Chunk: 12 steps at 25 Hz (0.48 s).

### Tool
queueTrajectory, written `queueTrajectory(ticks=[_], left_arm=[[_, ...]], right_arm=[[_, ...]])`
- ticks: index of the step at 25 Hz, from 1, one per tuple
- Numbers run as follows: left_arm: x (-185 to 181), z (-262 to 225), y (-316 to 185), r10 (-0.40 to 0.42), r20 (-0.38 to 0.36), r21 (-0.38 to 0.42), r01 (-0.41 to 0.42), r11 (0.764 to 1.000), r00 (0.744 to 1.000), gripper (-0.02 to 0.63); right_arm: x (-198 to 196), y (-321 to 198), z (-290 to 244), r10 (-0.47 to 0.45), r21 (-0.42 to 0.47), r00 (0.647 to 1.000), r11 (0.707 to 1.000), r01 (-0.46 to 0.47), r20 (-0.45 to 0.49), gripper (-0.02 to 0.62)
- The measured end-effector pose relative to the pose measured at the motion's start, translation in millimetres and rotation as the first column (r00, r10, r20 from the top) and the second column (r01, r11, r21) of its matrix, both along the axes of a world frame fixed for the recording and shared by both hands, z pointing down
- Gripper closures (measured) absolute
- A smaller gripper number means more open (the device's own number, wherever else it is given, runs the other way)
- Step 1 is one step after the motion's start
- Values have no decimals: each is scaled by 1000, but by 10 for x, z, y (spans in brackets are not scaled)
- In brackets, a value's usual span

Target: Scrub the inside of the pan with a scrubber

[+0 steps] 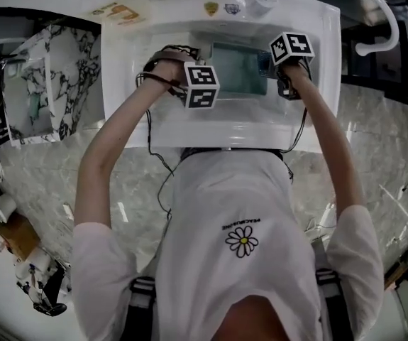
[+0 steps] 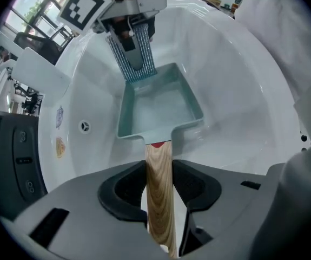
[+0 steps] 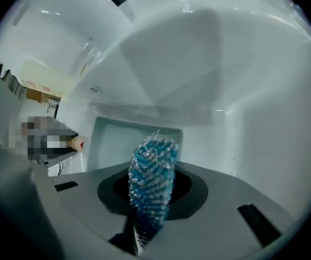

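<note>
The left tool [image 2: 159, 202] grips the teal square pan's [image 2: 160, 110] wooden handle [image 2: 159, 172]; the right tool [image 3: 150, 199] clamps a blue scrubber [image 3: 153, 169]. The white sink's [image 1: 246, 130] stickers [image 1: 211, 8] at 12 o'clock are unreadable. The floor [image 1: 381, 155] is marble.

White sink [image 1: 317, 69] is sitting over a grey marble-look floor [image 1: 388, 148], and daylight's coming in through big windows [image 2: 33, 7] off to one side, lighting the whole place up pretty evenly.

Head view overhead; 2 gripper views (close) share pan [image 2: 160, 107].
</note>
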<state>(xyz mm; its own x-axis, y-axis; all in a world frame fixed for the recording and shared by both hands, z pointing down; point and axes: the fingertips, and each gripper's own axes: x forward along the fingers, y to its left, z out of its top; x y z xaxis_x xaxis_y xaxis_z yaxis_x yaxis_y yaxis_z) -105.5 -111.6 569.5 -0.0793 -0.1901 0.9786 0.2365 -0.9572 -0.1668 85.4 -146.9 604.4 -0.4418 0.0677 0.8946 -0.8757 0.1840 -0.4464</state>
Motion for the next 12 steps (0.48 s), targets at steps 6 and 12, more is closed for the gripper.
queueTrajectory(ticks=[6, 12], left_arm=[[-14, -13, 57, -25, -9, -5, 25, 1000, 1000, 446], [-40, -36, 70, -27, -17, -21, 26, 999, 1000, 446]], right_arm=[[-110, -35, 331, 15, -64, 999, 998, -18, -44, 538], [-226, -26, 425, 70, -105, 997, 992, -71, -15, 538]])
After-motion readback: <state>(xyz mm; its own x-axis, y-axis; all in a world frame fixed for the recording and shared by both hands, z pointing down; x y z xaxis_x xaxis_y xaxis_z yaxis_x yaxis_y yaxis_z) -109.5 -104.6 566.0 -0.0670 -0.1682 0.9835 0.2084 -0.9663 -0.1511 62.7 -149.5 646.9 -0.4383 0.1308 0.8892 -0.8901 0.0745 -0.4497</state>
